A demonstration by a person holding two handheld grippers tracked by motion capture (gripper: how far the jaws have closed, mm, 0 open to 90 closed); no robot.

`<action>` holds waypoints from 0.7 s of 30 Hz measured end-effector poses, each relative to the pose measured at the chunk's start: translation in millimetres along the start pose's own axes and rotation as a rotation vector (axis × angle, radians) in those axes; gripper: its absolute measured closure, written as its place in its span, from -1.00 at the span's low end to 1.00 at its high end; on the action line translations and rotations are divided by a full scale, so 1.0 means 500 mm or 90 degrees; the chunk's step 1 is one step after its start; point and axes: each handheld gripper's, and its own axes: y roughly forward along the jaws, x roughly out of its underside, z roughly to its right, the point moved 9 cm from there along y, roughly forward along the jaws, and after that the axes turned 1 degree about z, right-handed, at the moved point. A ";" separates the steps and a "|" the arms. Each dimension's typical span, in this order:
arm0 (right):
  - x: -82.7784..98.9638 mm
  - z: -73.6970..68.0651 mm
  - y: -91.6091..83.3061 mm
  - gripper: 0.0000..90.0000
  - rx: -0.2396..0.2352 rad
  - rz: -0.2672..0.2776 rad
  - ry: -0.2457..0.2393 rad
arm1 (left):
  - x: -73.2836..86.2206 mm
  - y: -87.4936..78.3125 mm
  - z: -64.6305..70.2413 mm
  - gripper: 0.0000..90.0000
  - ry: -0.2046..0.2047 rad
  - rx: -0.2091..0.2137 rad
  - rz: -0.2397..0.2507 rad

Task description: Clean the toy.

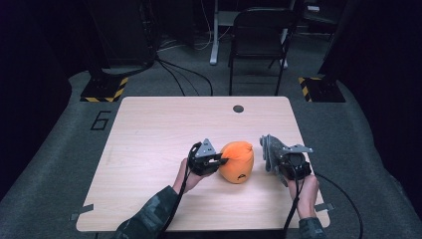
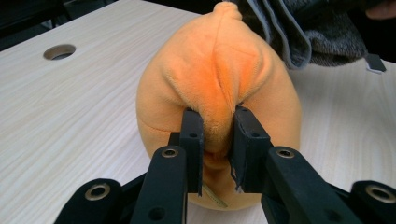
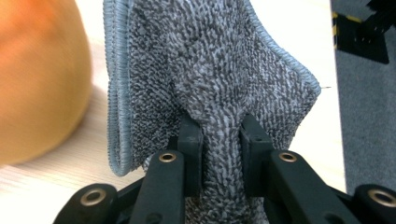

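two grips are set: my left gripper (image 1: 222, 161) pinches a fold of the orange plush (image 1: 237, 162) standing mid-table, my right gripper (image 1: 266, 153) clamps the grey cloth (image 3: 205, 79) just beside it. next, i judge, bring cloth onto plush and wipe.

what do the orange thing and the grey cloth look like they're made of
Orange toy: likely soft plush, a short matte nap that puckers where the left gripper pinches it. Grey cloth: looks like looped terry or microfibre, nubbly pile with a stitched edge, bunched in the right gripper.
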 end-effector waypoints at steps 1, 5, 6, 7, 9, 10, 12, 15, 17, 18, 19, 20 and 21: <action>0.004 0.001 0.008 0.65 0.000 -0.005 -0.002 | 0.003 -0.002 -0.005 0.67 -0.008 -0.004 -0.002; 0.021 -0.004 0.039 0.62 0.002 -0.033 -0.005 | 0.013 -0.008 -0.029 0.64 -0.051 -0.020 -0.005; 0.025 -0.007 0.046 0.61 0.002 -0.038 -0.006 | 0.016 -0.007 -0.034 0.63 -0.064 -0.023 -0.006; 0.028 -0.010 0.052 0.58 0.003 -0.041 -0.009 | 0.018 -0.007 -0.041 0.62 -0.071 -0.030 -0.005; 0.035 -0.016 0.064 0.53 0.006 -0.050 -0.024 | 0.023 -0.006 -0.051 0.60 -0.085 -0.032 -0.008; 0.038 -0.018 0.070 0.47 0.008 -0.055 -0.031 | 0.025 -0.006 -0.057 0.58 -0.090 -0.039 -0.007; 0.042 -0.020 0.078 0.28 0.012 -0.060 -0.035 | 0.026 -0.006 -0.065 0.50 -0.099 -0.047 -0.005; 0.043 -0.018 0.082 0.03 0.016 -0.058 -0.026 | 0.029 -0.005 -0.081 0.27 -0.111 -0.074 -0.001; 0.042 -0.016 0.079 -0.10 0.015 -0.055 -0.022 | 0.031 -0.008 -0.097 0.17 -0.111 -0.100 0.004; 0.040 -0.014 0.078 -0.17 0.014 -0.049 -0.017 | 0.032 -0.010 -0.104 0.10 -0.117 -0.109 0.004; 0.039 -0.013 0.075 -0.23 0.009 -0.047 -0.005 | 0.033 -0.010 -0.113 0.03 -0.130 -0.117 0.011; 0.039 -0.013 0.075 -0.23 0.009 -0.047 -0.005 | 0.033 -0.010 -0.113 -0.06 -0.130 -0.117 0.011; 0.035 -0.009 0.068 -0.42 -0.013 -0.034 0.026 | 0.037 -0.012 -0.126 -0.12 -0.148 -0.129 0.017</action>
